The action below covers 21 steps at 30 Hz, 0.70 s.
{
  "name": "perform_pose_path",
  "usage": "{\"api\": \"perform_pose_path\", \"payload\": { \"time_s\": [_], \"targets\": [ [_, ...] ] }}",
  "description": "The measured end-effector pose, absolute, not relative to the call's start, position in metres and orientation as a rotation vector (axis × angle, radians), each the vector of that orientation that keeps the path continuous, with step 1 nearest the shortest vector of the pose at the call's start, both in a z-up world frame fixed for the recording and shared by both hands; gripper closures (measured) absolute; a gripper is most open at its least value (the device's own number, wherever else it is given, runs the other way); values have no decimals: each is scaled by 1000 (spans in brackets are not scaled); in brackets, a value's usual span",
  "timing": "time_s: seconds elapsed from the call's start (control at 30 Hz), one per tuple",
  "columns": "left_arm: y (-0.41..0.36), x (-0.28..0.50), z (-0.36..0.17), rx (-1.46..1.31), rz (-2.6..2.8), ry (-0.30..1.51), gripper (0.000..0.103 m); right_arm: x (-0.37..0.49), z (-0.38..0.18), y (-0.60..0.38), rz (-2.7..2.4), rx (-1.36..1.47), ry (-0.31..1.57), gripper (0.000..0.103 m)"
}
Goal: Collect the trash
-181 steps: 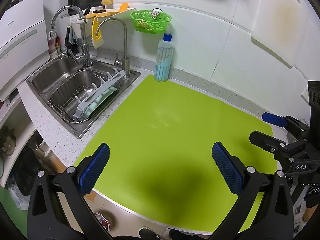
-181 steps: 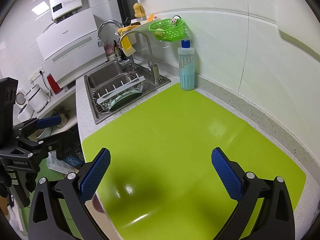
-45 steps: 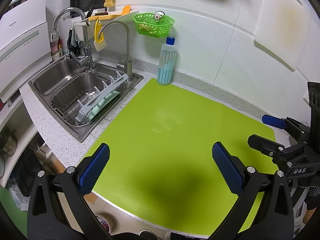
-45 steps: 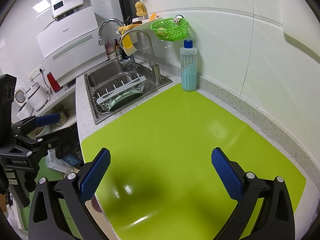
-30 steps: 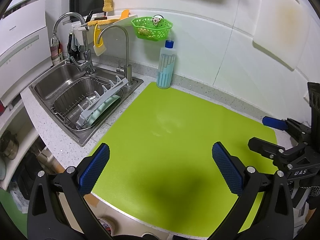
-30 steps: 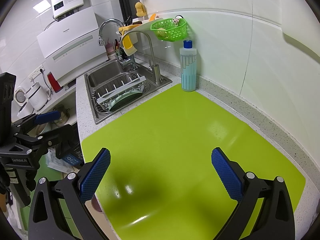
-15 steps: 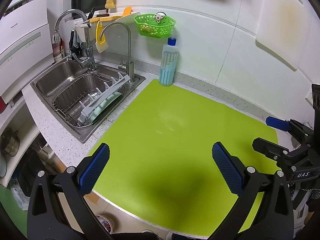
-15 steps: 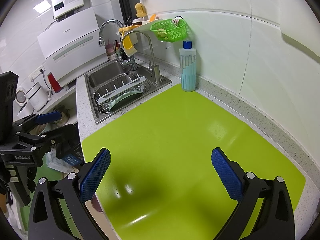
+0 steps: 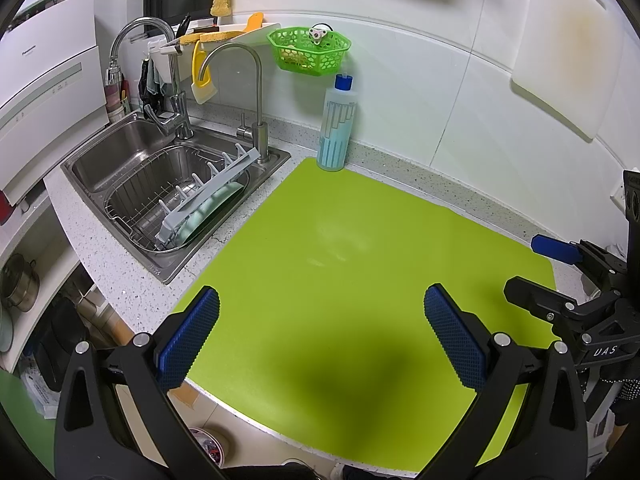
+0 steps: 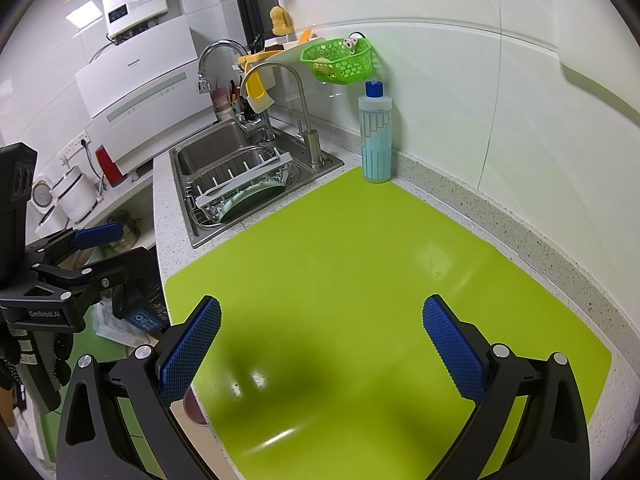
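trash: can't pick out a definite piece on the counter in either view; only crumpled paper/plastic (image 10: pixel 116 326) lower left of the right wrist view, below the counter edge, partly behind the left gripper.
left gripper (image 9: pixel 320 336): fingers wide apart, nothing between the blue pads, over the lower part of the mat. Also seen at the left edge of the right wrist view (image 10: pixel 86 254), fingers apart; body reads "GenRobot.AI".
right gripper (image 10: pixel 320 338): fingers wide apart, holding nothing, over the mat's near edge. Seen at the right edge of the left wrist view (image 9: pixel 540 268), cut off by the frame; body reads "UAS" or "DAS", hard to tell.
mat (image 9: pixel 360 248): lime green, covers the counter in the centre of both views, bare, with gripper shadows at the bottom.
bottle (image 9: pixel 337 124): clear, blue cap, pale blue liquid, upper centre, at the mat's far corner by the wall; printed scale too small to read.
basket (image 9: pixel 309 54): green, on the wall just above the bottle; contents unclear.
sink (image 9: pixel 120 160): steel, upper left, beside the mat; wire rack with a grey plate holder inside.
appliance (image 10: pixel 140 92): white, upper left, reads "Panasonic"; small.
bowl (image 9: pixel 208 446): on the floor at the bottom edge, mostly hidden by the fingers.
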State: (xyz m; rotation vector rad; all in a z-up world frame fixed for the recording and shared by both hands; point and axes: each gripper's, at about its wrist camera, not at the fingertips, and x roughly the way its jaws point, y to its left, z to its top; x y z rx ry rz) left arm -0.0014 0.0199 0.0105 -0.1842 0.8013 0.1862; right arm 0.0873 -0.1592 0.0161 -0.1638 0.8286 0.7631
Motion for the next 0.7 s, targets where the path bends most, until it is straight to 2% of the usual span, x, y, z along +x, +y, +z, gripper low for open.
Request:
{"api": "perform_pose_path", "payload": {
  "time_s": [0.7],
  "targets": [
    [13, -2, 13, -190, 172, 793, 3, 88, 15, -161, 765, -165, 827, 6]
  ]
}}
